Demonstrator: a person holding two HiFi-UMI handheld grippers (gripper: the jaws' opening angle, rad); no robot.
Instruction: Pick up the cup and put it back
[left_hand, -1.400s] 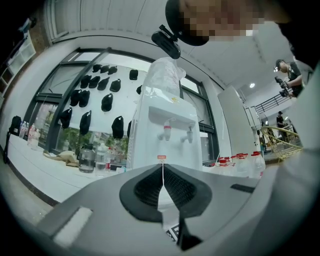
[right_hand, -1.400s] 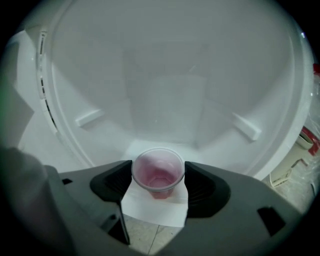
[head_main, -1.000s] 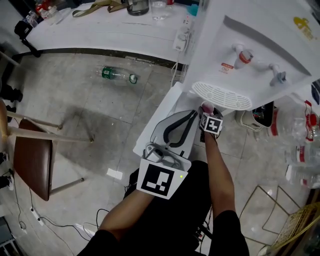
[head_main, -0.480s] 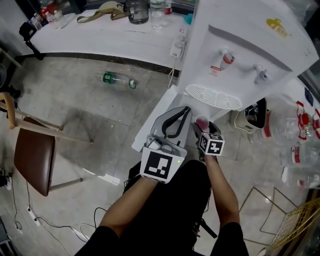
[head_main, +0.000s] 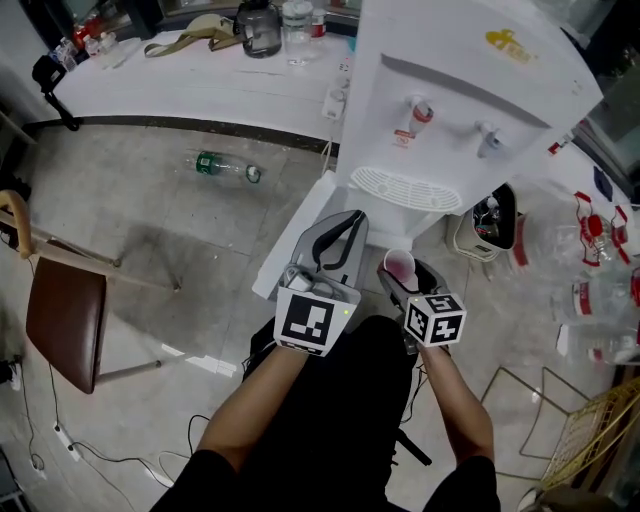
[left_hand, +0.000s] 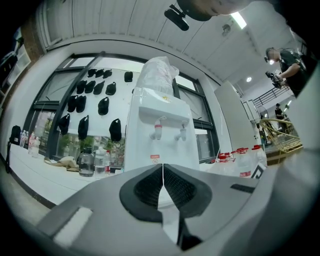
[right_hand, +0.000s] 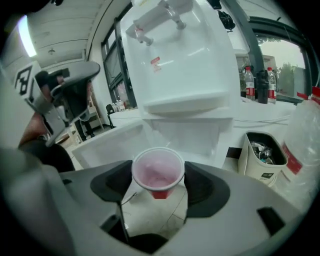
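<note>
A small pink cup (right_hand: 157, 172) with a red base sits upright between the jaws of my right gripper (right_hand: 158, 176), which is shut on it. In the head view the cup (head_main: 399, 266) is held in the air below and in front of the drip tray (head_main: 405, 189) of the white water dispenser (head_main: 470, 90). My right gripper (head_main: 402, 274) stands just right of my left gripper (head_main: 341, 232). In the left gripper view my left gripper (left_hand: 163, 186) is shut with nothing in it, its jaws pointing at the dispenser (left_hand: 161, 135).
A white table (head_main: 200, 85) with a kettle and bottles runs along the back. A green bottle (head_main: 222, 166) lies on the floor. A brown chair (head_main: 62, 318) stands at the left. A small bin (right_hand: 263, 155) and water bottles (head_main: 600, 255) stand right of the dispenser.
My right gripper has drawn the cup back from under the dispenser's drip tray toward me and lower. The left gripper has stayed shut beside it.
</note>
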